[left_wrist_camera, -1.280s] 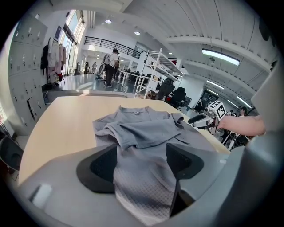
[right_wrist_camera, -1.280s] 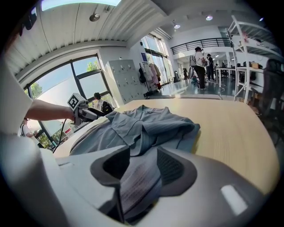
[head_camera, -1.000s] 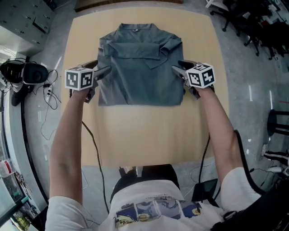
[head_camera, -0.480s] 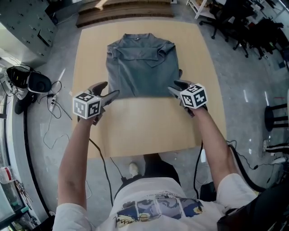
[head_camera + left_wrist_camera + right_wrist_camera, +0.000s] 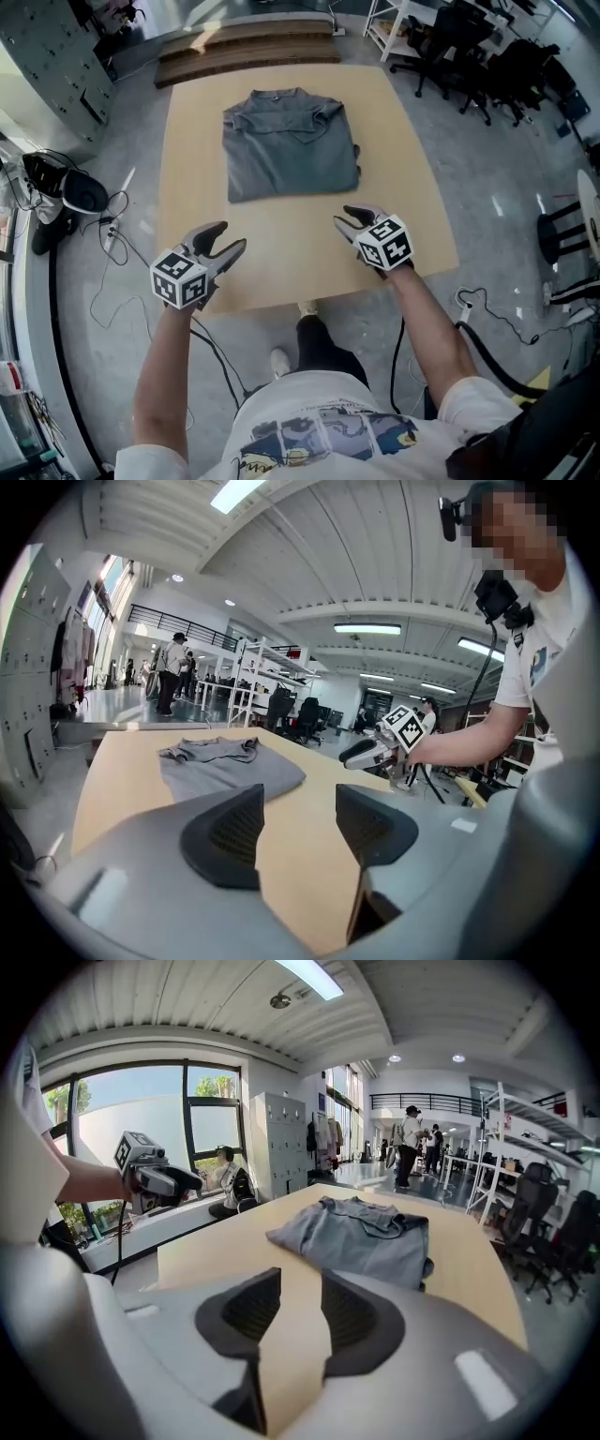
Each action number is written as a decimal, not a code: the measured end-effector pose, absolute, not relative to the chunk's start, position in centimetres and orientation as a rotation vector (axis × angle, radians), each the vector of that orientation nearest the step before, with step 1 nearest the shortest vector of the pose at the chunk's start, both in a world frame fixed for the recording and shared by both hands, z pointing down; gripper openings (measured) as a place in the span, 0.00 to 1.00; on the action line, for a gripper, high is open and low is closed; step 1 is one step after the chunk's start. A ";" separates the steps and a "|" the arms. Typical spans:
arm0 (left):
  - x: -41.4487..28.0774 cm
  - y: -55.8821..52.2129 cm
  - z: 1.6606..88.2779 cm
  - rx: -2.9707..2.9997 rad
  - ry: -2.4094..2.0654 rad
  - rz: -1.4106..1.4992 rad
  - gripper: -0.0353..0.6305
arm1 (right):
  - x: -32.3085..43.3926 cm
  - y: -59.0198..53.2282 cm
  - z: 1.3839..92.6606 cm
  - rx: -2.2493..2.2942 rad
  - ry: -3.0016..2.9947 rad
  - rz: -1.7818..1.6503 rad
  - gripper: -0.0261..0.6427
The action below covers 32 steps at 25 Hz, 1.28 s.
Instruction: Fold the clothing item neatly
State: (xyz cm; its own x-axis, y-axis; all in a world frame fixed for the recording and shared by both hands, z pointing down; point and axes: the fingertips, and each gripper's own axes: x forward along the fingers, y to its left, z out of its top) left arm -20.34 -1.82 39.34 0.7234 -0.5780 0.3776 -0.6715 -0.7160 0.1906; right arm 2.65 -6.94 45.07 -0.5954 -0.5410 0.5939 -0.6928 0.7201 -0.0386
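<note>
Shirt lies folded at 12 o'clock on the surface.
Soft, light and limp, it probably handles best pinched at the hem corners. Left gripper at 7 o'clock and right gripper at 5 o'clock are empty, jaws apart but closing.

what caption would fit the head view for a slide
Folded grey shirt lies on the table; left gripper and right gripper hover near its front edge, jaws closing with nothing between them.

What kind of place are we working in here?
Probably an open workshop or lab office: rolling office chairs beside the wooden table, metal shelving, grey lockers.
</note>
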 end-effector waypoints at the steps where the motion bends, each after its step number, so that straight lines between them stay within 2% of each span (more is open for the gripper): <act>1: -20.2 -0.5 39.0 2.626 -0.968 0.413 0.41 | 2.5 -5.8 44.7 0.951 -2.365 0.352 0.24; 6: -19.3 5.9 37.7 2.659 -0.948 0.399 0.31 | 2.0 0.2 43.7 0.993 -2.361 0.325 0.20; 11: -18.7 12.1 36.7 2.696 -0.928 0.377 0.07 | 1.3 6.6 42.9 1.007 -2.354 0.302 0.13; 16: -17.8 17.5 36.9 2.707 -0.871 0.432 0.06 | 1.4 13.1 42.4 1.009 -2.359 0.321 0.04; 25: -16.1 26.0 36.0 2.672 -0.916 0.382 0.06 | 0.8 20.2 40.6 0.933 -2.406 0.270 0.04; 32: -9.1 31.6 35.2 2.675 -0.888 0.396 0.06 | 5.0 27.2 39.4 0.858 -2.415 0.254 0.04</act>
State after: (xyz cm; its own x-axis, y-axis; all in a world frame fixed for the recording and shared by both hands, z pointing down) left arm -9.10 31.63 35.22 0.7718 -0.5330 0.3466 -0.6141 -0.7663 0.1889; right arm 4.96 27.17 39.35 -0.6392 -0.5232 0.5635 -0.6292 0.7772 0.0079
